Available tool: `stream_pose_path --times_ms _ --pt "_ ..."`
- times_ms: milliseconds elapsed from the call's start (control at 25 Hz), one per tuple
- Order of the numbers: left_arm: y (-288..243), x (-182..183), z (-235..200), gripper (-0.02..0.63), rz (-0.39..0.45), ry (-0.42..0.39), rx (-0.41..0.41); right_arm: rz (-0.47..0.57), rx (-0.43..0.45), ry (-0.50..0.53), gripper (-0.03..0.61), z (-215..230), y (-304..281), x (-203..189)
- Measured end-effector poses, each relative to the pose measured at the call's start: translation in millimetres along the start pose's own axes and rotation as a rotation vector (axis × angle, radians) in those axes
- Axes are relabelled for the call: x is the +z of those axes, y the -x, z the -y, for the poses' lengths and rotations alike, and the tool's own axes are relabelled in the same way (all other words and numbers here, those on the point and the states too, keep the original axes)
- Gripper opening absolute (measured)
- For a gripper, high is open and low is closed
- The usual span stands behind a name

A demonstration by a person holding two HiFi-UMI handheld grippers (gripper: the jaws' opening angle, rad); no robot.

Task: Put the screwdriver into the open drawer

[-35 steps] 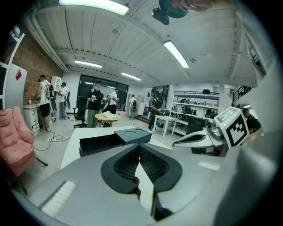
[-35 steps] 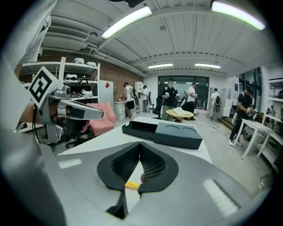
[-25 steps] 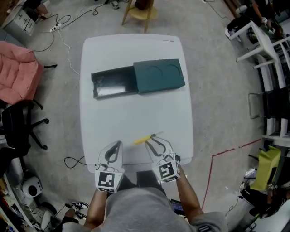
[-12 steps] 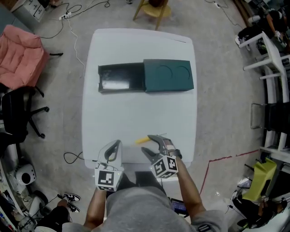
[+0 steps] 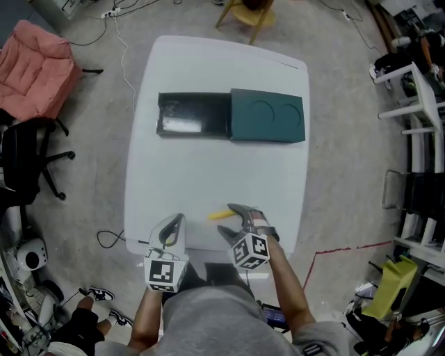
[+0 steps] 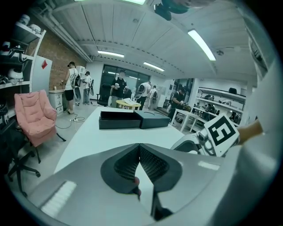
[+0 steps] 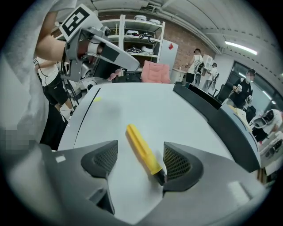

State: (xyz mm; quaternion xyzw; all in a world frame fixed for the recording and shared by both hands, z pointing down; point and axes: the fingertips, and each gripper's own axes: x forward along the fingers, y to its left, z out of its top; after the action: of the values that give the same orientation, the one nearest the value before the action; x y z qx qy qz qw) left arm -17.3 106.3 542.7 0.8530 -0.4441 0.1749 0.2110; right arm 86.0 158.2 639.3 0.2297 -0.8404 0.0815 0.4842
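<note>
The yellow-handled screwdriver (image 5: 219,215) (image 7: 142,153) lies flat on the white table (image 5: 208,167) near its front edge. My right gripper (image 5: 228,218) (image 7: 141,161) points down over it. Its jaws have just been opening and now stand wide, one on each side of the handle, pads apart from it. My left gripper (image 5: 177,222) (image 6: 139,152) hovers to the left, shut on nothing. The dark green box (image 5: 268,115) sits at the far side, its open drawer (image 5: 208,111) (image 6: 116,119) pulled out to the left.
A pink armchair (image 5: 42,62) and a black office chair (image 5: 24,167) stand left of the table. A yellow stool (image 5: 247,14) is beyond the far edge, white racks (image 5: 417,104) to the right. Cables lie on the floor.
My right gripper has sunk onto the screwdriver and its jaws have spread from nearly closed to wide, now straddling the handle. The left gripper has dipped slightly.
</note>
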Motion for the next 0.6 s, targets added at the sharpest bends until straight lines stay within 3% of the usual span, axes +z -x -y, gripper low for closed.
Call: stream_pose_path --times_ms 600 --pt "4.8 -3.9 -8.7 0.012 0.002 0.014 0.038 -0.050 0.076 -0.058 0.234 -10.3 -3.2 -1.8"
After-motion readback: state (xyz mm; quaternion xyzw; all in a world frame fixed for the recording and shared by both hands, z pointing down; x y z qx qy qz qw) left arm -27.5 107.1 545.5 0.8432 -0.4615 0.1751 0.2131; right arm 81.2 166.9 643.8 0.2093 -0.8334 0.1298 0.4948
